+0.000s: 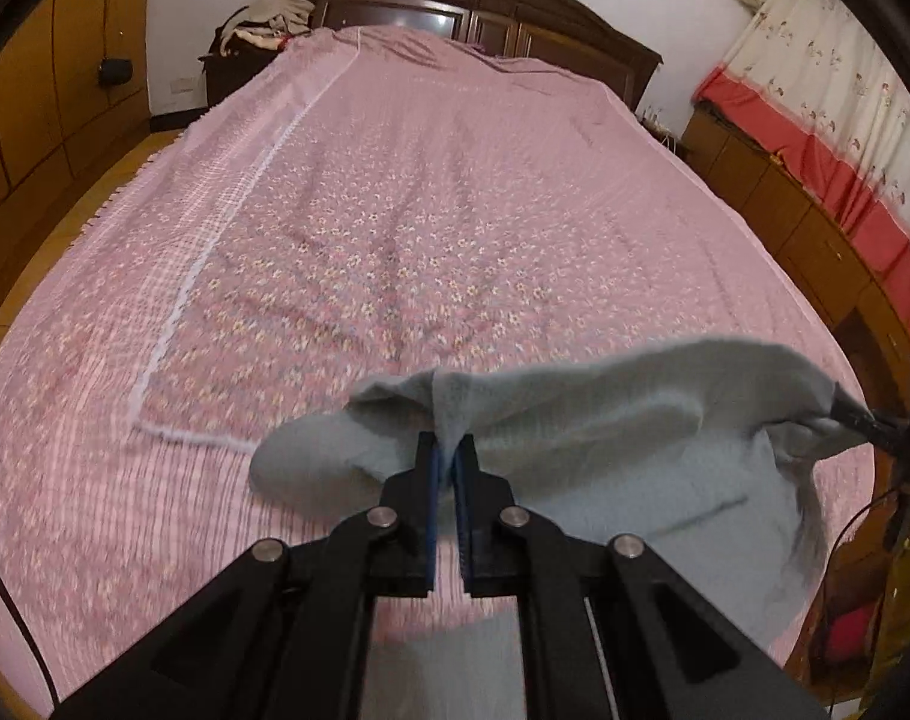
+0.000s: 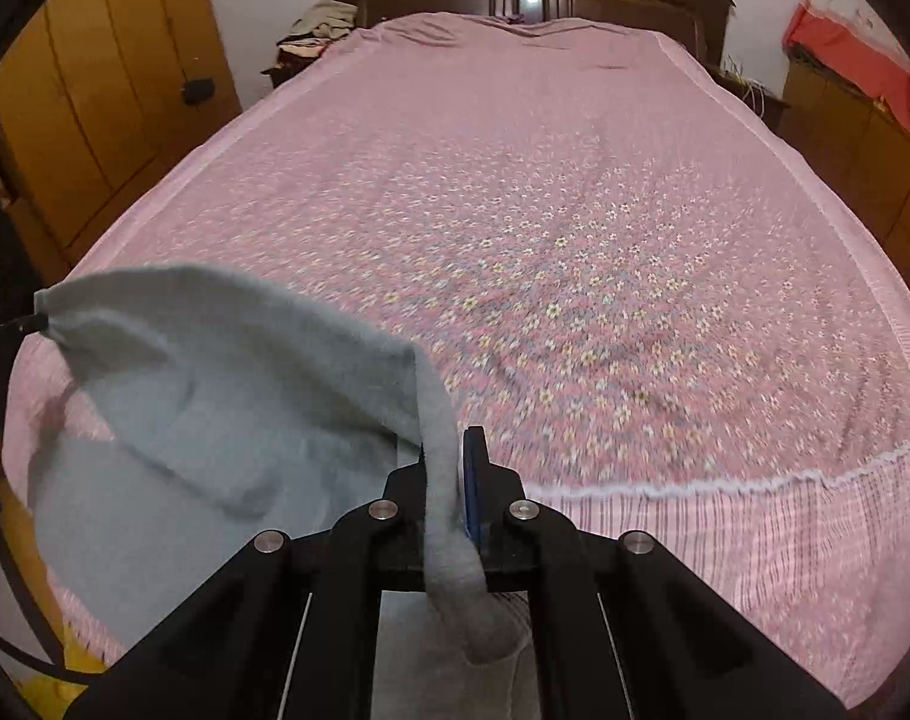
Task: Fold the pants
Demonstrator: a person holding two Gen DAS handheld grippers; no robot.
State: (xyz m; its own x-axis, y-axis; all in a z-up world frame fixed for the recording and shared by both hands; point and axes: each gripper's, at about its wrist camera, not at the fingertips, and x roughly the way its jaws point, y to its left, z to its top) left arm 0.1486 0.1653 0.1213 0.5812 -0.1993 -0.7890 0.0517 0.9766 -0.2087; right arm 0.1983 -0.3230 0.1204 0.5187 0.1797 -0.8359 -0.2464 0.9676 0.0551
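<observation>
A: Where are the pants [image 1: 605, 420]?
B: At 6 o'clock, over the bed [image 1: 395, 210]. Left hand-held gripper [image 1: 449, 450] and right hand-held gripper [image 2: 449, 456] pinch the top edge tight.
A: Heavy?
B: Looks soft, floppy, light. Hold 2 corners.

Pants [image 1: 605, 420]: light grey, soft fleecy fabric, raised off the pink floral bed [image 1: 395, 210] near its foot end and hanging in a slack span between two pinch points. One edge is clamped in the left claw [image 1: 447, 450], the opposite edge in the right claw [image 2: 449, 456] (a thick rolled band of cloth runs through the latter). The lower part drapes down, blurred; contact with the bed cannot be confirmed.
</observation>
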